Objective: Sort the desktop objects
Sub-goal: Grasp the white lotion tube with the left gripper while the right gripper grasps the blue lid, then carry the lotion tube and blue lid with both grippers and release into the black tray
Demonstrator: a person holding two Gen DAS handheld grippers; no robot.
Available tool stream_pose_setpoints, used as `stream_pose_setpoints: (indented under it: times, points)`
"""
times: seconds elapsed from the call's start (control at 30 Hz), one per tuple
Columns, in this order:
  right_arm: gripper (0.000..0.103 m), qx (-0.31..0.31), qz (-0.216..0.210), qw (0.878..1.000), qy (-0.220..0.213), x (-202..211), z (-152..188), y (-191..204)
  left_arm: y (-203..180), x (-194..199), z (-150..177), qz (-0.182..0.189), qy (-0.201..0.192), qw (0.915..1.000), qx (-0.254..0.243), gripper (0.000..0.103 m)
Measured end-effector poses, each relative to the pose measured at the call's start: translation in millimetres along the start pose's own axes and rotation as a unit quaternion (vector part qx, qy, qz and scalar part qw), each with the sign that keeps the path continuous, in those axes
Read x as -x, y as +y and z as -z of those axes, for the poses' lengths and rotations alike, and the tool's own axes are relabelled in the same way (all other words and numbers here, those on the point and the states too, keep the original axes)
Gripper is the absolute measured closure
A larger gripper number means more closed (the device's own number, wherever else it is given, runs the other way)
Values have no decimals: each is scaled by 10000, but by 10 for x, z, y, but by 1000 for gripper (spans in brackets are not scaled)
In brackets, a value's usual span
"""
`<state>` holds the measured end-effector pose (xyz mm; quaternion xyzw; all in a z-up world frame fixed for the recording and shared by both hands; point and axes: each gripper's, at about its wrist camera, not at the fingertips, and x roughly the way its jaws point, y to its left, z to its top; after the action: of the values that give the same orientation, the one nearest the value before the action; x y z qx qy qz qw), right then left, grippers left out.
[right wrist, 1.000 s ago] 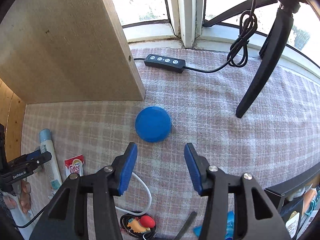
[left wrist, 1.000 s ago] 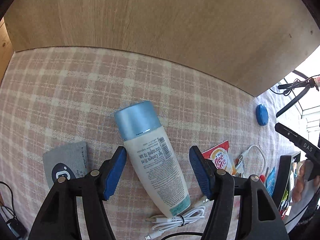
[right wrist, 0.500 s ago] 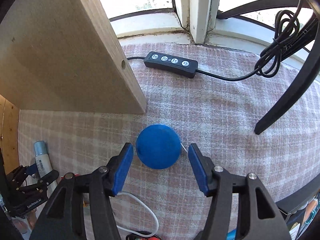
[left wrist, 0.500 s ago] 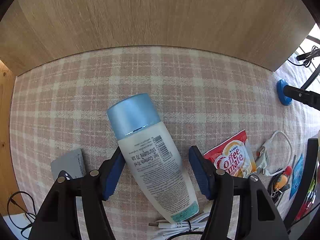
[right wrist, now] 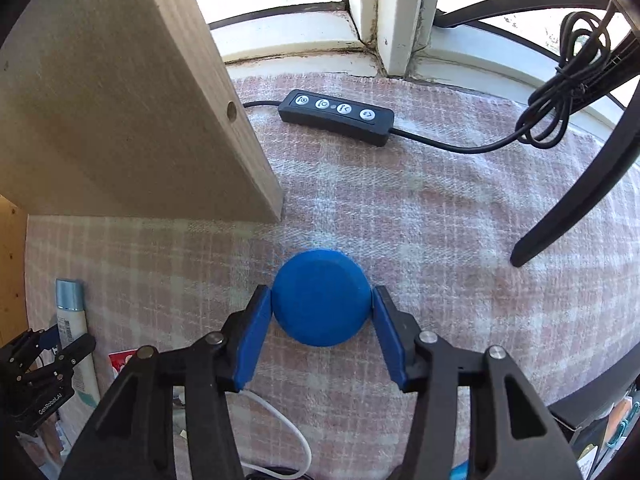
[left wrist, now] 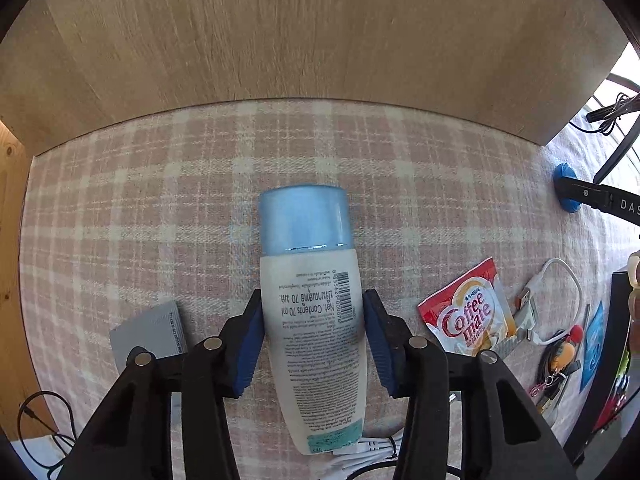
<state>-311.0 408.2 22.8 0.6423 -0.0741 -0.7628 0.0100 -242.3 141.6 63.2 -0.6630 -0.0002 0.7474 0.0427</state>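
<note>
A white lotion bottle (left wrist: 316,320) with a light blue cap lies on the pink plaid cloth (left wrist: 160,208). My left gripper (left wrist: 313,312) is shut on the bottle's body, its blue pads touching both sides. The bottle also shows at the far left of the right wrist view (right wrist: 74,328). A round blue disc (right wrist: 322,302) lies on the cloth in the right wrist view. My right gripper (right wrist: 322,308) is shut on the disc, pads against its left and right edges. The disc also shows at the right edge of the left wrist view (left wrist: 564,192).
A wooden panel (left wrist: 320,40) stands behind the cloth. A Coffee mate sachet (left wrist: 466,316), a white cable (left wrist: 560,280), a keychain (left wrist: 560,360) and a grey card (left wrist: 148,332) lie nearby. A black inline remote (right wrist: 336,116) and a tripod leg (right wrist: 580,184) lie near the window.
Both grippers have closed: the left pads now press the bottle, which has turned straight between them. The right gripper moved forward around the blue disc and shut on it.
</note>
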Motion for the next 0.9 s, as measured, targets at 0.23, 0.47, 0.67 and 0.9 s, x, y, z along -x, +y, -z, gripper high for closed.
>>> stream_pose_setpoints:
  times: [0.23,0.47,0.67,0.9]
  points:
    - [54,46,-62,9998,-173,210,163,-39,330,397,-19,26,-240,9996,-166,61]
    - [54,77,-81,9996,-256,453,473,-88,361,452,-24,102,-171,9996,-189,61]
    - [54,177,-13,9996,-233,568,731,-201,405,340,-57,-88,-101,9995,-279,62]
    - [54,226,-81,9993,-288,798,1110,-197,457,490,-185,52,-237,9994,-262,60]
